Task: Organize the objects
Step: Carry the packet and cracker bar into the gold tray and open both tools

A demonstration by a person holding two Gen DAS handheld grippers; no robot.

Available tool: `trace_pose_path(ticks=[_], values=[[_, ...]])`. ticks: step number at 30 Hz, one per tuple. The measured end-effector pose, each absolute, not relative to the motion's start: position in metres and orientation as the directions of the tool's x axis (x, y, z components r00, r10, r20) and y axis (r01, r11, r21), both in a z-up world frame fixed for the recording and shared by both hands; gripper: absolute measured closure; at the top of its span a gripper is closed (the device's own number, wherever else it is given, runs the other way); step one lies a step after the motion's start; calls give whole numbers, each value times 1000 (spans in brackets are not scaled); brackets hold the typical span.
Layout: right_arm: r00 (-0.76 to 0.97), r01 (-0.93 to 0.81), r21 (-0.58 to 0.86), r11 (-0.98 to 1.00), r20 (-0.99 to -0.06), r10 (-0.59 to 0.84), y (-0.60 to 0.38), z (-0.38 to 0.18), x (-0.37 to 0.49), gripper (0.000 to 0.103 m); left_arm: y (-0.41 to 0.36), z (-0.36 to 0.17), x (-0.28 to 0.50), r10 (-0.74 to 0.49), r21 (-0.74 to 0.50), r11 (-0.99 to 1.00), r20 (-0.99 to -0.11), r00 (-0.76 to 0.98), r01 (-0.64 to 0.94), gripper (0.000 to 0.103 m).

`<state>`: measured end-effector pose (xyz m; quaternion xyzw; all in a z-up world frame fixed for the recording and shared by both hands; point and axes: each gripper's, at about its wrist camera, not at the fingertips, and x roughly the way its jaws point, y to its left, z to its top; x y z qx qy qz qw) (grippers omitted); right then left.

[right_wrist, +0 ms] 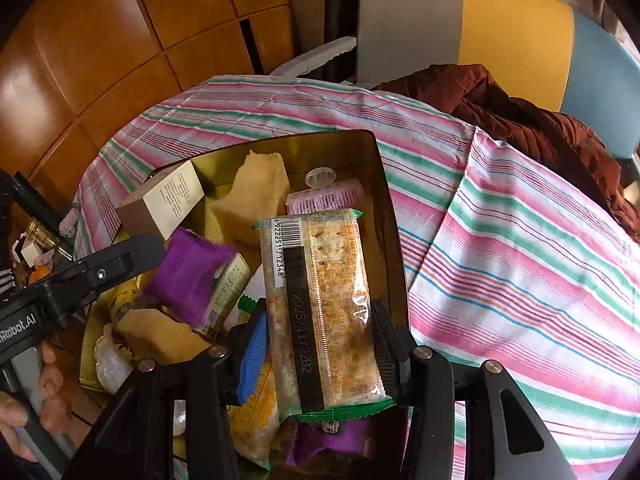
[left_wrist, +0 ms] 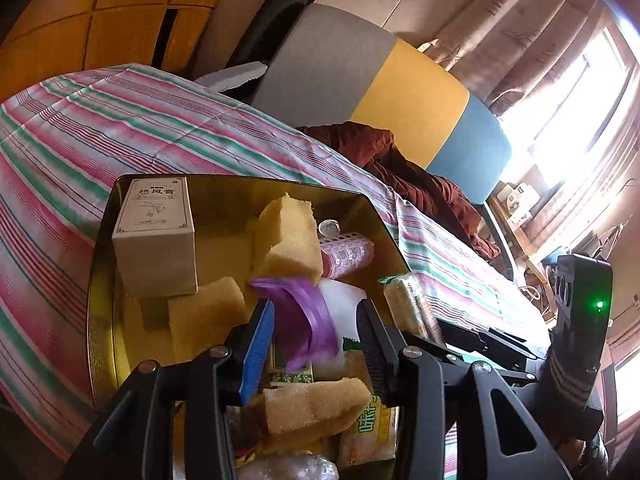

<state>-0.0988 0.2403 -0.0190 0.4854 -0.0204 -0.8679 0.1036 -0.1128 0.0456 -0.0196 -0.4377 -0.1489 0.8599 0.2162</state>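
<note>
With the gold tin [left_wrist: 100, 280] filling up, the right gripper [right_wrist: 320, 344] is clamping a cracker packet [right_wrist: 320, 304] while the left gripper [left_wrist: 316, 332] is opening around a falling purple packet [left_wrist: 304, 320]

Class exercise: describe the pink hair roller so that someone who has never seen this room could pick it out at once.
Find the gold tin on the striped cloth. Look along its far end, beyond the snack packet held in the right gripper, beside the tall yellow sponge. The pink hair roller is the only ribbed pink cylinder there, with a clear plastic end cap.
</note>
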Motion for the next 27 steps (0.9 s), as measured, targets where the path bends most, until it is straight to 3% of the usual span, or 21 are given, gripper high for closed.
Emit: trace_pose_path(ticks=[10, 13, 23, 27], values=[[-554, 110, 174, -978, -807, -206, 245, -16, -87, 40, 39, -19, -78, 408, -328, -913, -711, -573, -243, 60], [-565, 111, 174, -978, -799, -206, 241, -14, -77, 31, 38, -16, -66, 369, -283, -929, -714, -595, -237, 58], [-631, 87, 159, -984, -755, -177, 233, -5, -36, 16, 42, 11, -31, 239, -124, -970, -667, -706, -210, 42], [-665, 87, 124, -988, -731, -150, 229, 1, -18, 14, 48, 17, -21, 195, -74, -978, -654, -731, -195, 38]])
